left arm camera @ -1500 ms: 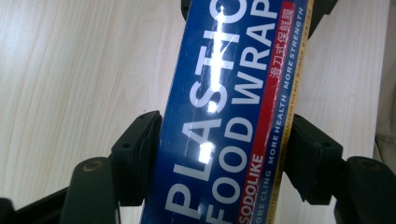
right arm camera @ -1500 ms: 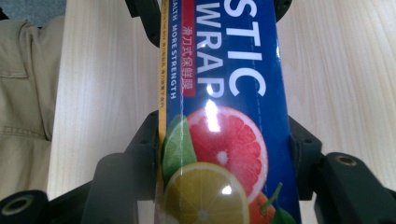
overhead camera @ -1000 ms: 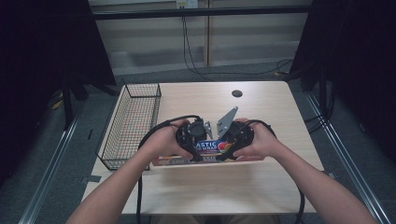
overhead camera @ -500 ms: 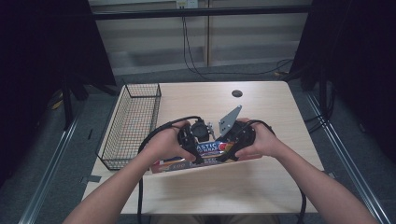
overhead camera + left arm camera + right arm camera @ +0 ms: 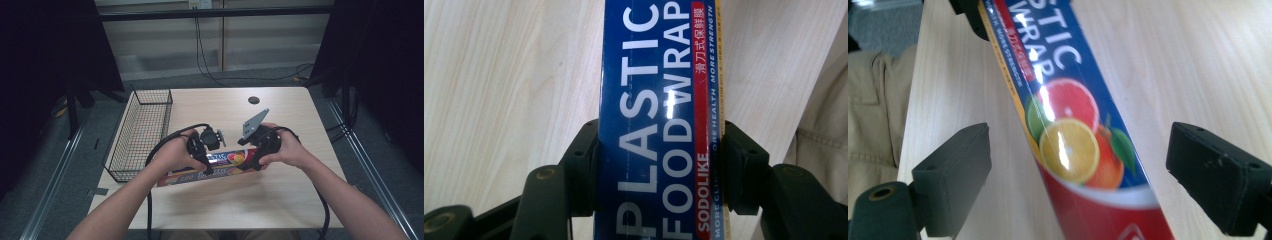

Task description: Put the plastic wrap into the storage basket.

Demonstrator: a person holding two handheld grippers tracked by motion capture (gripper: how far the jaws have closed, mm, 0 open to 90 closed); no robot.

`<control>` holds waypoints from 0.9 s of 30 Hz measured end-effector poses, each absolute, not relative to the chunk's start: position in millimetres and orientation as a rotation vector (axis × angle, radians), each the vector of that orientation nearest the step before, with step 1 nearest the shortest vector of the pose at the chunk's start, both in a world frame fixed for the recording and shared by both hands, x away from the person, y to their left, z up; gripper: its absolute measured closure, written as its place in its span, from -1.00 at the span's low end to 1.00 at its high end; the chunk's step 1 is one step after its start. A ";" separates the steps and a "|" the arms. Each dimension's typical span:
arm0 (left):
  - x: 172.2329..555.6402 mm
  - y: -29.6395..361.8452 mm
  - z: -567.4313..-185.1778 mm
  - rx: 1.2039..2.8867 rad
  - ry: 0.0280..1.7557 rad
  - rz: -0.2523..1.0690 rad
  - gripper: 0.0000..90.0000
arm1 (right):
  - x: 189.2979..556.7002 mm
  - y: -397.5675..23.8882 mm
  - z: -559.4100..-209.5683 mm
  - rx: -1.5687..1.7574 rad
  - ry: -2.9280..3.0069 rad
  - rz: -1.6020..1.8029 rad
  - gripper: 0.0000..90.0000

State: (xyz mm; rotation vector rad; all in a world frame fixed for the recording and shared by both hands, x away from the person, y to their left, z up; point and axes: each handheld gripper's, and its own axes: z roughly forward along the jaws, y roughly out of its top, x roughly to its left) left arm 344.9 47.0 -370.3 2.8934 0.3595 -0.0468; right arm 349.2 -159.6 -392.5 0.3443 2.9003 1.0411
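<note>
Since a second ago the plastic wrap box (image 5: 210,167) has tilted slightly, its right end lifted a little nearer the far edge of the bench (image 5: 300,107), while both hands have kept roughly to their places; the right hand-held gripper (image 5: 1075,170) has just been opening, and its jaws now stand wide apart with the box lying between them, clear of both pads; the left hand-held gripper (image 5: 659,160) is clamped across the width of the box, its pads pressing both long sides; the box lies crosswise near the middle of the bench, somewhat toward the near edge, printed face up, showing citrus fruit toward its right end; a wire basket (image 5: 142,132) sits along the left edge of the bench, well apart from the box.
</note>
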 end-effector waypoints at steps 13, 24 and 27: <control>355.6 69.6 -361.2 2.862 0.494 -0.066 -0.02 | 355.8 -190.4 -390.6 0.489 2.844 1.015 -0.80; 360.5 85.8 -353.0 2.853 0.568 -0.046 -0.02 | 355.0 -198.8 -391.7 0.524 2.842 1.003 -0.80; 362.2 88.9 -349.7 2.838 0.575 -0.043 -0.02 | 354.5 -198.6 -391.5 0.517 2.834 0.998 -0.80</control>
